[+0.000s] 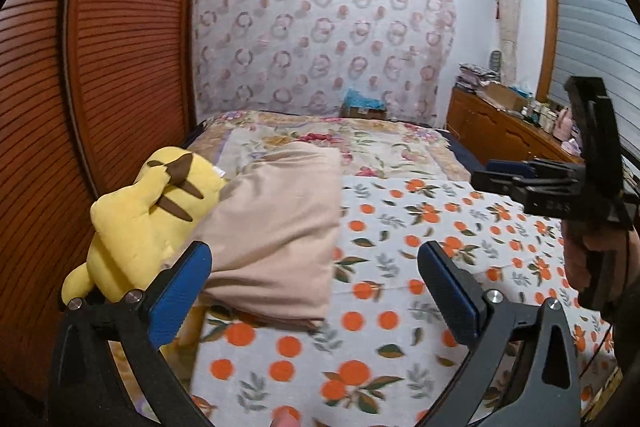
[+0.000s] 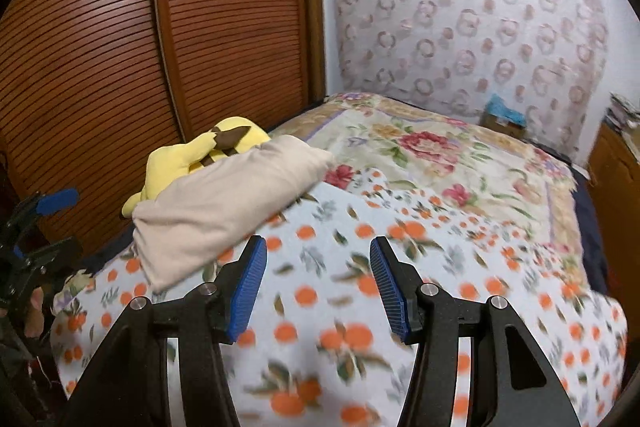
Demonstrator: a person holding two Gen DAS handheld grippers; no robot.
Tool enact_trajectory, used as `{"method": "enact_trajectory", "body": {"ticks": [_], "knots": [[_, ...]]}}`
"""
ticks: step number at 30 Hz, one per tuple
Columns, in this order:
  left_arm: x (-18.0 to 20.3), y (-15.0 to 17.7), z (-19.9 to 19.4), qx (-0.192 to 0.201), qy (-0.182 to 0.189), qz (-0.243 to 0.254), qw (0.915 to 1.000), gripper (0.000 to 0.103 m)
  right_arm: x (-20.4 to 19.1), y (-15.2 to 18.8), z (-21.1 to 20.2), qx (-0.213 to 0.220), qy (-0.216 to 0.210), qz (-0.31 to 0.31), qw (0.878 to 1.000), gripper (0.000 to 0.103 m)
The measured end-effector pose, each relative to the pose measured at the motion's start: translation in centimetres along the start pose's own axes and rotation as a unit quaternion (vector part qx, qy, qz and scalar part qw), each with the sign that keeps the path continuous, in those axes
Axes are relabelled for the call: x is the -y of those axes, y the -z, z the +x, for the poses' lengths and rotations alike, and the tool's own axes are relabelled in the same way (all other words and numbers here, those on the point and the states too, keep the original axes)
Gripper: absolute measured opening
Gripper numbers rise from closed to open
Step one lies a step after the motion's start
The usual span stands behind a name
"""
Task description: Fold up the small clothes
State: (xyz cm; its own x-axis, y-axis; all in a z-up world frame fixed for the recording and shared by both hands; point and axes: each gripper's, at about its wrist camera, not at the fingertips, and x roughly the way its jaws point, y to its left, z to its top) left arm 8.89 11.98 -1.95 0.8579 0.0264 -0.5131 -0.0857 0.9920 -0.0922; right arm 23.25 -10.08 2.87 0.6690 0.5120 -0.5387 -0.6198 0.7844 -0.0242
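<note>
**Inspector:** Nearest item first. The left gripper [image 1: 316,291] has its blue ribbed pads spread wide and holds nothing. The right gripper [image 2: 318,287] is likewise parted, a little narrower, and also empty. Both hang above the white bedspread printed with oranges and green leaves [image 1: 400,227].

**Assessor:** And the garment?

**Inspector:** The folded beige cloth garment [image 1: 276,227] lies on the bedspread, just ahead of the left gripper and left of the right one [image 2: 224,203]. Its far corner leans against the yellow plush toy with brown stripes [image 1: 148,211]; the two are touching. The inspector judges it already folded into a rough rectangle, so the step in hand appears to be finishing or moving off from it.

**Assessor:** Advice for doing that well?

**Inspector:** If the fold needs tidying, each gripper should pinch a near corner through all layers, keep the edges aligned and lay it flat, clear of the toy, so the stack does not slump. The right wrist view is blurred, so fine edges cannot be judged there.

**Assessor:** Further back?

**Inspector:** The cream floral quilt [image 2: 440,163], then the brown slatted wooden wardrobe doors [image 2: 120,47] to the left, and the ring-patterned pink wall hanging [image 1: 320,35] behind the bed
</note>
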Motion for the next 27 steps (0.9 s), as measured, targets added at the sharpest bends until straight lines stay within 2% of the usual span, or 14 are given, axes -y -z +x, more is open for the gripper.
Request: {"method": "enact_trajectory", "body": {"ticks": [5, 11, 20, 27], "knots": [[2.8, 0.0, -1.0, 0.005, 0.013, 0.016, 0.9998, 0.103, -0.9, 2.1, -4.5, 0.02, 0.024, 0.014, 0.999, 0.067], [6.2, -0.2, -2.2, 0.01, 0.029, 0.032, 0.999, 0.103, -2.5, 4.3, -9.4, 0.042, 0.057, 0.03, 0.997, 0.074], [10.1, -1.9, -4.7, 0.027, 0.046, 0.042, 0.9977, 0.103, -4.4, 6.6, -15.9, 0.084, 0.111, 0.066, 0.988, 0.075], [11.7, -3.2, -6.3, 0.045, 0.059, 0.044, 0.9963, 0.103, -5.6, 7.5, -18.8, 0.107, 0.146, 0.082, 0.98, 0.075]]}}
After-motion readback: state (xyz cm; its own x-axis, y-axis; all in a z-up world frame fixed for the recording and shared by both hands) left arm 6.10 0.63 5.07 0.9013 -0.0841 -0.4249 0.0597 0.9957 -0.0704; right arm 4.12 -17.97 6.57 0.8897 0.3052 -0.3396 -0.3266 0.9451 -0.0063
